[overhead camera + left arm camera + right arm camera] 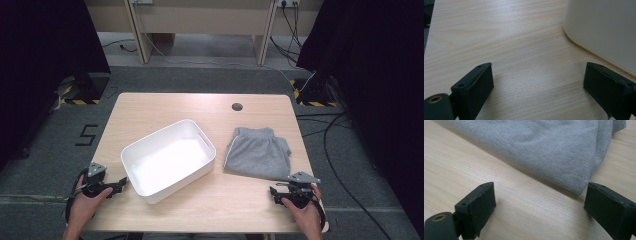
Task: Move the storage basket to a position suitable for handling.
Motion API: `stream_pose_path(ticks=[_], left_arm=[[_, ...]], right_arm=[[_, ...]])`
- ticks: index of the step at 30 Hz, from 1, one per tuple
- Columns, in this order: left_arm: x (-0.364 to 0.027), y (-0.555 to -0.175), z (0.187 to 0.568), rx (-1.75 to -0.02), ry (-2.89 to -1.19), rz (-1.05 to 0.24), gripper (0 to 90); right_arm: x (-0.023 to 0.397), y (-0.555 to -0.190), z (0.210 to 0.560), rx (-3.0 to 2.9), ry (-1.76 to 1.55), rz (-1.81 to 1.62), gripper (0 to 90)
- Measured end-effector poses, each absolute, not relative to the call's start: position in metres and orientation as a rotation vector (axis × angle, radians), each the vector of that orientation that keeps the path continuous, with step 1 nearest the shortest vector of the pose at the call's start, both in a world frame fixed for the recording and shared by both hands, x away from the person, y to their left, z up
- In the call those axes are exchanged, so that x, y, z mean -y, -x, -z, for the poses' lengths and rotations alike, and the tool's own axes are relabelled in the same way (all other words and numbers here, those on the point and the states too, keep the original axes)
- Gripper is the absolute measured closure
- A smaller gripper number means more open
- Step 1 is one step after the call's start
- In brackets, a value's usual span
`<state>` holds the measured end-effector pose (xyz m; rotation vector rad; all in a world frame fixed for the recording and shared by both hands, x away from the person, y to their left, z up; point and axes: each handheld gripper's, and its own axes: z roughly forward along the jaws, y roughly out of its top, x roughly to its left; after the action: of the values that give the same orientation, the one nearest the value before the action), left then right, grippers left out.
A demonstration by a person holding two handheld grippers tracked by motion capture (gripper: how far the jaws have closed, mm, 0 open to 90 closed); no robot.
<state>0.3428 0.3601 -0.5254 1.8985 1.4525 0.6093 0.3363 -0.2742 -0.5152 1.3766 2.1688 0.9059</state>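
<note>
While spread wide, both tongs (left (537,82), right (539,205)) hold nothing.

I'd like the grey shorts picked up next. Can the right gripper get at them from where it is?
Probably yes: the right gripper is open, the grey shorts' near edge lies just ahead of it, and only bare table lies between.

We see a white rectangular bin (169,160) sitting empty and upright on the desk (210,107), left of centre, turned at an angle, with a handle slot in its right end wall. Just to its right, apart from it, we see folded grey shorts (258,152) lying flat, waistband toward the far edge, a pale stripe running down the left side.
</note>
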Motion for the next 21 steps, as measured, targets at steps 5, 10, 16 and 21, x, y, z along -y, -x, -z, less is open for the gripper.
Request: stream_pose_path(ticks=[5,10,16,21], left_arm=[[-0.36,-0.343,0.525,-1.453,-1.898,-0.609,8.2],[-0.36,-0.343,0.525,-1.453,-1.899,-0.609,8.2],[-0.36,-0.343,0.525,-1.453,-1.899,-0.61,8.2],[-0.36,-0.343,0.525,-1.453,-1.9,-0.609,8.2]], right_arm=[[0.274,-0.336,0.515,-2.167,-1.375,-0.906,10.9],[0.274,-0.337,0.515,-2.17,-1.372,-0.907,10.8],[0.275,-0.334,0.514,-2.176,-1.354,-0.932,16.6],[0.275,-0.331,0.504,-2.14,-1.324,-0.999,19.9]])
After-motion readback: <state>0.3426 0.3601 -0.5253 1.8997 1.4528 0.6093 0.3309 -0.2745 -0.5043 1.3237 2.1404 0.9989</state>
